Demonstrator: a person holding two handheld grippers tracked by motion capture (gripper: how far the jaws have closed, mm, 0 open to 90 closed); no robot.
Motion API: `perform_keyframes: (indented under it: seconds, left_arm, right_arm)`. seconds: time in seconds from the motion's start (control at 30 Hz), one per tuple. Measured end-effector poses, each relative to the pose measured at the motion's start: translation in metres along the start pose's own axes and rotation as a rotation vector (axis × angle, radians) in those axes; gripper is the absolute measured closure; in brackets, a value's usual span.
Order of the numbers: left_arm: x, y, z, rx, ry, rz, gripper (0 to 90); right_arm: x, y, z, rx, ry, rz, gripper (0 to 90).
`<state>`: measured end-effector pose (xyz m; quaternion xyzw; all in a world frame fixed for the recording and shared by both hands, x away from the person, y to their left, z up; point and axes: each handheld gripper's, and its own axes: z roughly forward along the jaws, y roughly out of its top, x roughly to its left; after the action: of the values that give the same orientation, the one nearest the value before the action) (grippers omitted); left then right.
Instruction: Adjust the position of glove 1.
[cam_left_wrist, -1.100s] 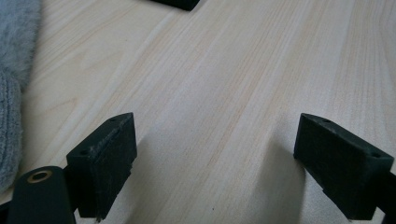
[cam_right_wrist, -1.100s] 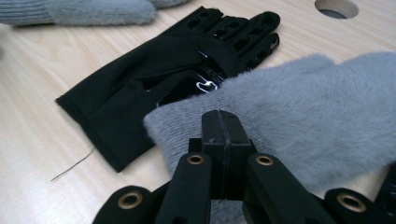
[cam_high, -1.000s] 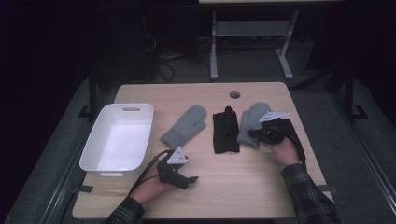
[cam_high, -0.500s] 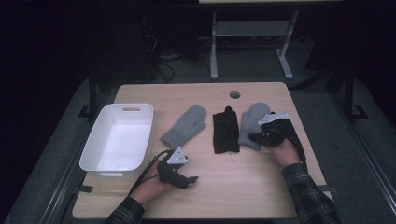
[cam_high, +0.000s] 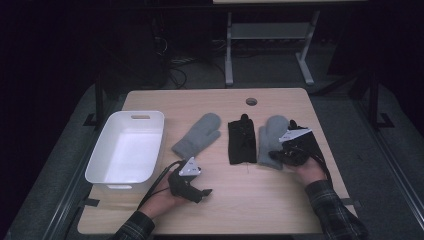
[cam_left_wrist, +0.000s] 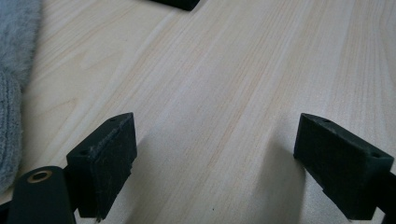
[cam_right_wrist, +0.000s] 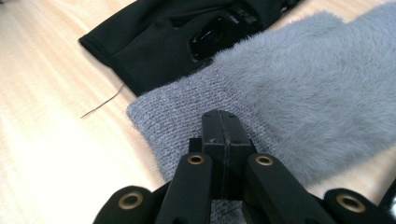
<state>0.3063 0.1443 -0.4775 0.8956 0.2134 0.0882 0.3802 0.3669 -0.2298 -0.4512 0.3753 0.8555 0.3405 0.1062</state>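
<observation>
We have the right gripper with jaws pressed together over the ribbed cuff of the fuzzy grey knit mitten near the bench's right edge, probably pinching it. The left gripper rests wide open, empty. A thin pinch could slip when lifted.

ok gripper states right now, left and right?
Left gripper: open, nothing between the jaws, over bare table.
Right gripper: jaws shut together at the cuff of the grey mitten; whether fabric is pinched cannot be told.
</observation>
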Motion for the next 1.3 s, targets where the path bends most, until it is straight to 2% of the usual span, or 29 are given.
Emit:
perform_keyframes:
  seconds: [0.27,0.47,0.63,1.17,1.3]
  left_arm:
    - [0.000,0.000,0.000,-0.003,-0.001,-0.001,12.2]
    - [0.000,0.000,0.000,-0.002,-0.002,-0.001,12.2]
    - [0.000,0.000,0.000,-0.004,-0.001,0.000,12.2]
    - [0.000,0.000,0.001,-0.007,0.001,-0.001,12.3]
    - [0.000,0.000,0.001,-0.009,0.001,-0.004,12.2]
  right_arm:
    - [0.010,-0.009,-0.007,0.004,0.012,0.003,90.0]
    - [0.021,-0.016,-0.014,0.009,0.034,-0.016,90.0]
    - [0.028,-0.022,-0.018,0.003,0.061,-0.011,90.0]
    - [0.055,-0.032,-0.025,0.004,0.130,-0.059,90.0]
    - [0.066,-0.028,-0.022,0.012,0.162,-0.092,90.0]
